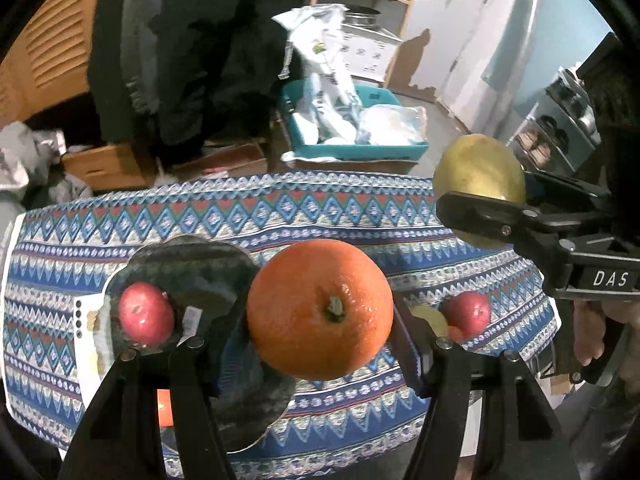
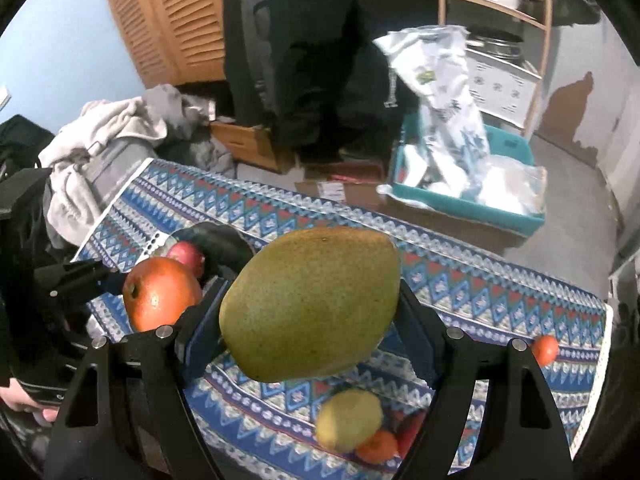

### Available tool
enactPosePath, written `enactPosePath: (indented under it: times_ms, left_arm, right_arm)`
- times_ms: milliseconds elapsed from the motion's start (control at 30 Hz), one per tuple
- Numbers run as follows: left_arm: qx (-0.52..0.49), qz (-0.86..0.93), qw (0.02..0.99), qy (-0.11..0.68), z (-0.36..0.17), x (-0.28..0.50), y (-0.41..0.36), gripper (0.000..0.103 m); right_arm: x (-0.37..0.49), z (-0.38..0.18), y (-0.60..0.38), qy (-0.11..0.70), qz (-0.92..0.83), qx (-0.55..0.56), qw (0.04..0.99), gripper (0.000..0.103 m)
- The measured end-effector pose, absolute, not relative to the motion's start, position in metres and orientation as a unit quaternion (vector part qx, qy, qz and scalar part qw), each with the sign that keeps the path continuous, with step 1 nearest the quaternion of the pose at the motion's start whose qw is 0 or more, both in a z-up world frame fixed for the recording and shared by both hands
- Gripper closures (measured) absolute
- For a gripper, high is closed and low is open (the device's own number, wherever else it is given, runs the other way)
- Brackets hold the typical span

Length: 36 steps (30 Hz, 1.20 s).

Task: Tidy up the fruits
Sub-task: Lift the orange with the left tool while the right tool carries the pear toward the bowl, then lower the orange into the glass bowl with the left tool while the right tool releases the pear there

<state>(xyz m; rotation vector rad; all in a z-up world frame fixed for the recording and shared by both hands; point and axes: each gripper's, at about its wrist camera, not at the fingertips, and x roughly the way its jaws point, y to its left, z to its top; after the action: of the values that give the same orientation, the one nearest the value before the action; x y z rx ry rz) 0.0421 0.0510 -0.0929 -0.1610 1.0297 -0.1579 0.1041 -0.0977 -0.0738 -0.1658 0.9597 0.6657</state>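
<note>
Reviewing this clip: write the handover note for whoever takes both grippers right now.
Left gripper: shut on the orange, held above the tablecloth.
Right gripper: shut on the green mango, also in the air.
Done: one red apple sits on the dark plate.
Left: set down both held fruits; a yellow lemon, small orange fruit and lone tangerine remain loose on the cloth.

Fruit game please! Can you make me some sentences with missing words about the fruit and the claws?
1. The left claw holds an ____.
2. The right claw holds a big green ____.
3. The red apple sits in a dark ____.
4. The tablecloth is mostly ____.

Missing words: orange; mango; plate; blue
</note>
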Motion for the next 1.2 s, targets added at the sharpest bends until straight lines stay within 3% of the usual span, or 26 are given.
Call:
enactPosePath:
  times_ms: [1200]
  left_arm:
    - [-0.134, 0.015, 0.802, 0.582, -0.199, 0.028, 0.152, 0.037]
  right_arm:
    - [0.113, -0.183, 0.026, 0.570, 0.376, -0.077, 0.727, 0.024]
